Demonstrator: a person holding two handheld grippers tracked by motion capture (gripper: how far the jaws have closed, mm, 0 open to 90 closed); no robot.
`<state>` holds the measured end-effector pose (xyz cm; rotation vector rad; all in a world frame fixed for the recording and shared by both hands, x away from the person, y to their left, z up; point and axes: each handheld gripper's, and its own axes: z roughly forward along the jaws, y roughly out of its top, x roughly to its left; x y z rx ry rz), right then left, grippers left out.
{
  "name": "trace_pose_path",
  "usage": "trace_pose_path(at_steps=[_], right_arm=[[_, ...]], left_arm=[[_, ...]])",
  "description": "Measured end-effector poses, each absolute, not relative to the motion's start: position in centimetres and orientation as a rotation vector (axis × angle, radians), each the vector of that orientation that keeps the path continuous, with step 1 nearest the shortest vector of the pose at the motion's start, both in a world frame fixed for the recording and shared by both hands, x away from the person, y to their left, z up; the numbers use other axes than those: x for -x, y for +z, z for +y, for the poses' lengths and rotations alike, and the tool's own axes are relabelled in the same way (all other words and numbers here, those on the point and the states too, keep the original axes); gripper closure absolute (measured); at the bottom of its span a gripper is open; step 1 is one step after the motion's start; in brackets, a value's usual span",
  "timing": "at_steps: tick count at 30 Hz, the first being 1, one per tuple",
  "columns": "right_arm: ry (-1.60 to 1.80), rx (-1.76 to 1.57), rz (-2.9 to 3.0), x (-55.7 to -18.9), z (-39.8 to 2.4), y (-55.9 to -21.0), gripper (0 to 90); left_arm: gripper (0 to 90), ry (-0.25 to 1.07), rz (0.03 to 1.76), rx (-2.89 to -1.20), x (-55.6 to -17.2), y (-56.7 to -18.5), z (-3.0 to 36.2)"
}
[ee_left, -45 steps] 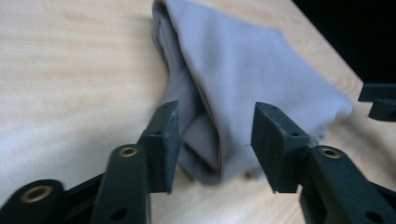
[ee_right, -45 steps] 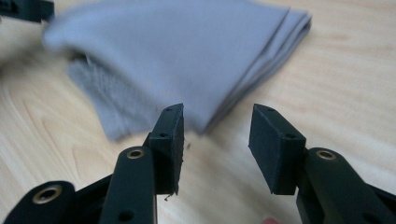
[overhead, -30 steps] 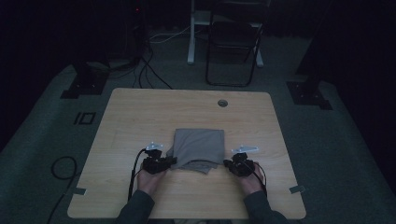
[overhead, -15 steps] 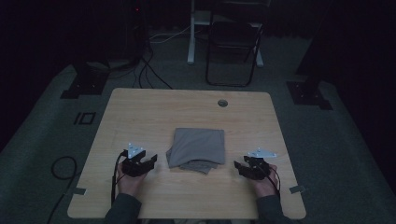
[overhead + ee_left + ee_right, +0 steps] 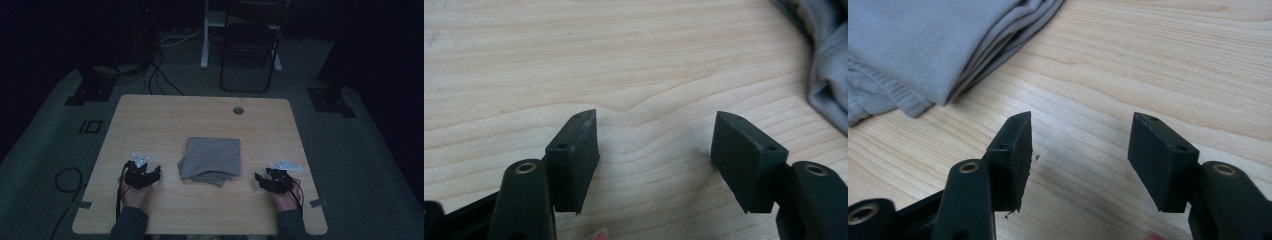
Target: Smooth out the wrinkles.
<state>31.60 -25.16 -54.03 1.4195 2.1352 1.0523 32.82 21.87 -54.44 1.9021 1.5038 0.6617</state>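
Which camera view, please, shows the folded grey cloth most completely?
The high view: the whole folded grey cloth lies mid-table, outline complete. The right gripper view shows only its layered edge and hem; the left gripper view catches just a corner.

Two forearms enter from the near edge, each hand gripping a two-jaw tool low over the surface. The left gripper (image 5: 150,174) sits wide open, its jaws having just been opening with nothing between them. The right gripper (image 5: 261,179) also stands open and empty, pointing inward toward its partner.
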Motion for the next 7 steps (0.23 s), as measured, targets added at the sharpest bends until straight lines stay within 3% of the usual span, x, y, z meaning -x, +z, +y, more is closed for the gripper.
trace_pose_path(at_steps=[7], right_arm=[[1.034, -1.410, 2.140, -31.69, -25.07, -54.14, 41.8]], left_arm=[[27.6, 0.668, 1.532, -1.892, -32.90, -54.47, 21.89]])
